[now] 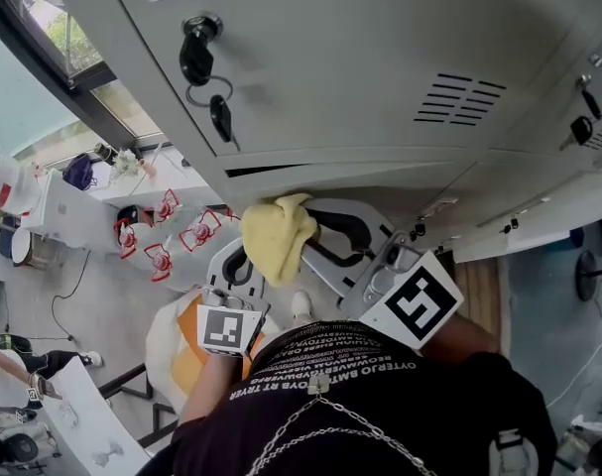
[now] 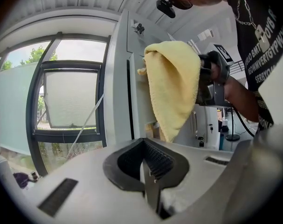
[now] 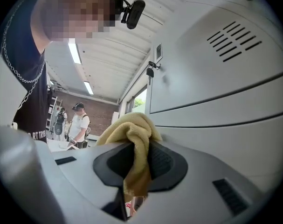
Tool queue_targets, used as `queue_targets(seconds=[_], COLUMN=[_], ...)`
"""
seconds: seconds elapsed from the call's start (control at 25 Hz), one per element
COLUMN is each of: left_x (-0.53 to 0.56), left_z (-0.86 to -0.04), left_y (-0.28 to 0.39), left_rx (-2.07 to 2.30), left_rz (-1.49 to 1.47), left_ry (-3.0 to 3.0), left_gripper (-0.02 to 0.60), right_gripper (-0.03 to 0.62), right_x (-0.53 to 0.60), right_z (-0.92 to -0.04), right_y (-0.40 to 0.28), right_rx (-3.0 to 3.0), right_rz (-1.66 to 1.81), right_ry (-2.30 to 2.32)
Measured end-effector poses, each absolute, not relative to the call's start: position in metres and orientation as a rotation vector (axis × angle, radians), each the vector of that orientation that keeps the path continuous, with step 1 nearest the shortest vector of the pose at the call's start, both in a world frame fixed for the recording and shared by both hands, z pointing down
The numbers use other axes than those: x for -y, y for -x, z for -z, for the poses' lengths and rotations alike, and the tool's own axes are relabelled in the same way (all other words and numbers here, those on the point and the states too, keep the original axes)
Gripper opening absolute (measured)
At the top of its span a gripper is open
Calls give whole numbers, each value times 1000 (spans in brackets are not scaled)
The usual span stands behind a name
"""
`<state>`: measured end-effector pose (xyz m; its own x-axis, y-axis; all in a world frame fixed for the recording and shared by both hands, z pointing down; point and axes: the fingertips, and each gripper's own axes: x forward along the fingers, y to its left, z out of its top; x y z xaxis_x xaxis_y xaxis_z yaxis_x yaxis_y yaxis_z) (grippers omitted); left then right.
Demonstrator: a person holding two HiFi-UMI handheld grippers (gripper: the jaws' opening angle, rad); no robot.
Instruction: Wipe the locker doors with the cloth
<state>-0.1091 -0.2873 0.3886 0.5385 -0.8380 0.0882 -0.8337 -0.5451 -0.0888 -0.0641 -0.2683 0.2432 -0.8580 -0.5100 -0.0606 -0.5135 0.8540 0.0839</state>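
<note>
Locker doors (image 1: 360, 77): grey, standing shut.
Cloth (image 1: 276, 236): yellow, hanging bunched near the seam between two doors.
Right tool (image 3: 134, 171): clamping the cloth; pressing it flat against the metal is likely advisable.
Left tool (image 2: 148, 174): sitting closed, holding nothing.

Yellow cloth (image 1: 276, 236), pale grey locker doors (image 1: 380, 58).

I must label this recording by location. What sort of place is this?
Probably an indoor workshop or lab room with a storage corner: grey metal lockers with keys in their locks, a large window, and a brick wall behind another person wearing headgear.
</note>
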Motion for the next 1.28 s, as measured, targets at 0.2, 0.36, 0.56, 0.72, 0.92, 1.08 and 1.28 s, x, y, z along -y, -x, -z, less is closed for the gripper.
queue_targets(seconds=[0.2,0.36,0.56,0.72,0.92,1.08,1.28], left_x=[288,284,284,278,268,259,244], left_z=[-388,-391,-388,-389,-389,-387,-388], left_y=[109,109,108,108,102,93,84], left_rx=[-1457,-1463,-1464,-1465,-1469,-1483,-1511], left_rz=[182,210,219,236,264,264,275], left_ry=[2726,2735,2720,2707,2706,2697,2682], left_gripper=[5,5,5,6,5,5,5], right_gripper=[64,64,66,66,66,67,67], right_x=[274,274,279,281,283,285,286], right_z=[-237,-243,-244,-247,-252,-253,-253], right_y=[63,53,36,15,-11,-33,-60], right_rx=[-2957,-2974,-2973,-2961,-2942,-2941,-2931], right_rz=[-160,-111,-108,-113,-80,-59,-57], right_ry=[881,935,972,1018,1077,1091,1121])
